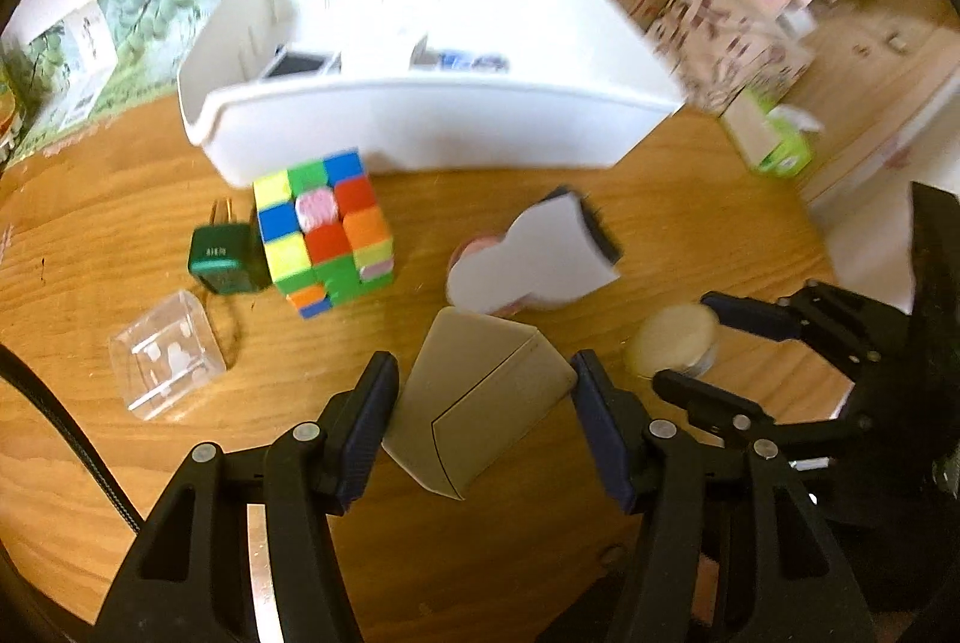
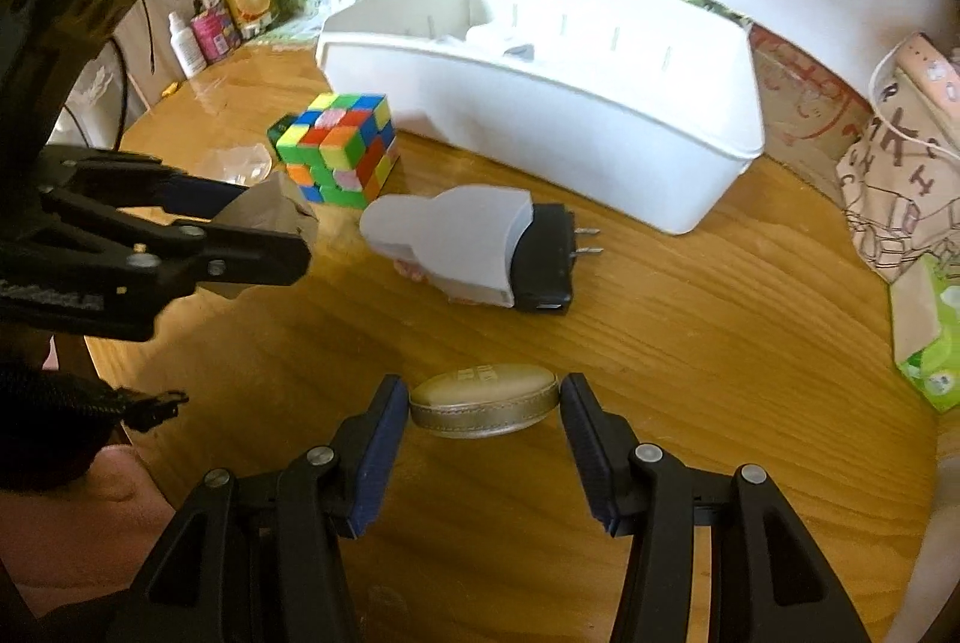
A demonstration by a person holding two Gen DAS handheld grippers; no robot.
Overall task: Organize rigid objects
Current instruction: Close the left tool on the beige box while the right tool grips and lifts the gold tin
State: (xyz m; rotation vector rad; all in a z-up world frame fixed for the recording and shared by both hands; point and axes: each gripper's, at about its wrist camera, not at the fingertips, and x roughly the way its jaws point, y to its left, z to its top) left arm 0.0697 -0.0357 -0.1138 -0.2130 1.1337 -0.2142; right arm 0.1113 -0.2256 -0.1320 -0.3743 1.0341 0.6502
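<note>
While its lid lettering blurs (unreadable), right gripper (image 2: 485,412) brackets gold case (image 2: 483,401).

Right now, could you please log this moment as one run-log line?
left gripper: open around beige box | right gripper: open around oval case | white bin: behind

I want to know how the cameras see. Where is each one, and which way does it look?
Left wrist view: sits on the left gripper, looking along its jaws at a tan box between them; the right gripper shows at right.
Right wrist view: sits on the right gripper, looking at a gold oval case between its jaws; the left gripper shows at left.
Both see the Rubik's cube, white bin, grey plug-in device and wooden table.
</note>
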